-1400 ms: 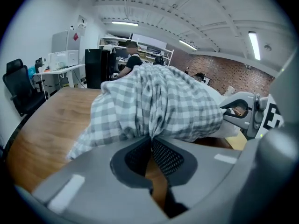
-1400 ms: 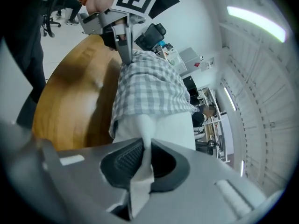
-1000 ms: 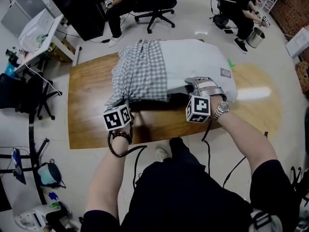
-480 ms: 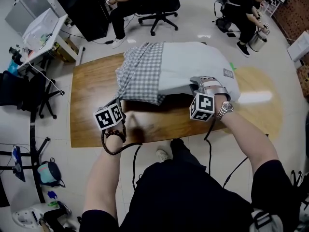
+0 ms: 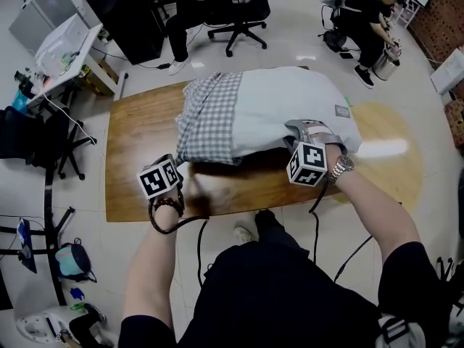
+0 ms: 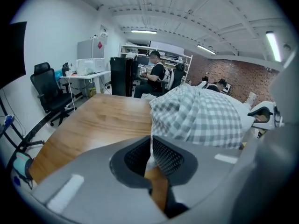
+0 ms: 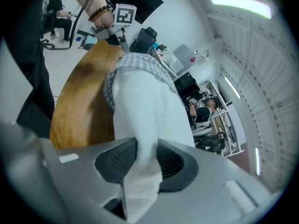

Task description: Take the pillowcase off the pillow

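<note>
Right jaws widening on pillow (image 7: 140, 120), pillowcase (image 5: 210, 118) receded

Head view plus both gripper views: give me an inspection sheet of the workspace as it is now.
Surface: wooden table, bare wood around the pillow.
Job's things: checked pillowcase covers the end of the pillow by the left gripper; rest bare white.
Clutter: nothing seen.
Grippers: left gripper shut on pillowcase edge; right gripper jaws have just been opening, pillow cloth pinched between the pads.
Cables: black cables hang from both grippers.
Surroundings: seated people, office chairs, desk.
</note>
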A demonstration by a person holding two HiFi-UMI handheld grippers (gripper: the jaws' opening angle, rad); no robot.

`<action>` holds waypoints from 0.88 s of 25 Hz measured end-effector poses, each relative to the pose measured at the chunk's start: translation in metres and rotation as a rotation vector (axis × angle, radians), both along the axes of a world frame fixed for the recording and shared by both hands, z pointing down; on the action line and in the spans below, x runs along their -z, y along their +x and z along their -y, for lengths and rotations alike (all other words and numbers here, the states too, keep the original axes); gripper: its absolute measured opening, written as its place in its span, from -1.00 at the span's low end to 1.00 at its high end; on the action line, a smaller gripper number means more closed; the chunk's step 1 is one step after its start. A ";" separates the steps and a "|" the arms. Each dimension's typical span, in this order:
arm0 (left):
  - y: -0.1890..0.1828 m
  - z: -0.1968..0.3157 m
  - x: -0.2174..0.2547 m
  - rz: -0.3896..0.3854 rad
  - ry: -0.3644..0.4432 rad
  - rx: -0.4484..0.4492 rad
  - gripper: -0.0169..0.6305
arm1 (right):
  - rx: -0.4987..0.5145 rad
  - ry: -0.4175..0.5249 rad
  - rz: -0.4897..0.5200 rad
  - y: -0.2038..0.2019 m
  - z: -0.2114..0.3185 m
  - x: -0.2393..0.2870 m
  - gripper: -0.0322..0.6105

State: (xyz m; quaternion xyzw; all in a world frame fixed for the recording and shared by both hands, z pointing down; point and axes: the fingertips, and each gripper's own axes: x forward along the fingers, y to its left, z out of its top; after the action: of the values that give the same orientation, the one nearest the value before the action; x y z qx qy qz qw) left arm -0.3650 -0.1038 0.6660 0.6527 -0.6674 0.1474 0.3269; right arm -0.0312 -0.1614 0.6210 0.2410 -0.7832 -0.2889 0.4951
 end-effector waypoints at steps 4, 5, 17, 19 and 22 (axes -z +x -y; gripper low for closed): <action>-0.009 -0.003 0.011 0.030 0.027 0.020 -0.77 | 0.015 -0.179 0.075 -0.006 -0.025 0.006 -0.29; -0.009 -0.004 0.013 0.037 0.035 0.018 -0.77 | 0.023 -0.203 0.081 -0.007 -0.032 0.008 -0.28; 0.026 0.015 0.073 0.081 0.124 -0.085 -0.69 | 0.020 -0.296 0.178 -0.015 -0.049 0.053 -0.28; 0.035 0.023 0.083 0.092 0.135 -0.112 -0.68 | 0.013 -0.299 0.190 -0.015 -0.042 0.057 -0.28; 0.046 0.037 0.099 0.104 0.144 -0.146 -0.65 | 0.008 -0.305 0.203 -0.016 -0.029 0.066 -0.28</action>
State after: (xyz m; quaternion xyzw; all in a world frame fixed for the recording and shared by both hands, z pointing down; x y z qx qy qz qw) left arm -0.3195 -0.1410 0.5666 0.7128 -0.6429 0.1561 0.2327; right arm -0.0472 -0.1328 0.5549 0.1878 -0.8648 -0.1428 0.4432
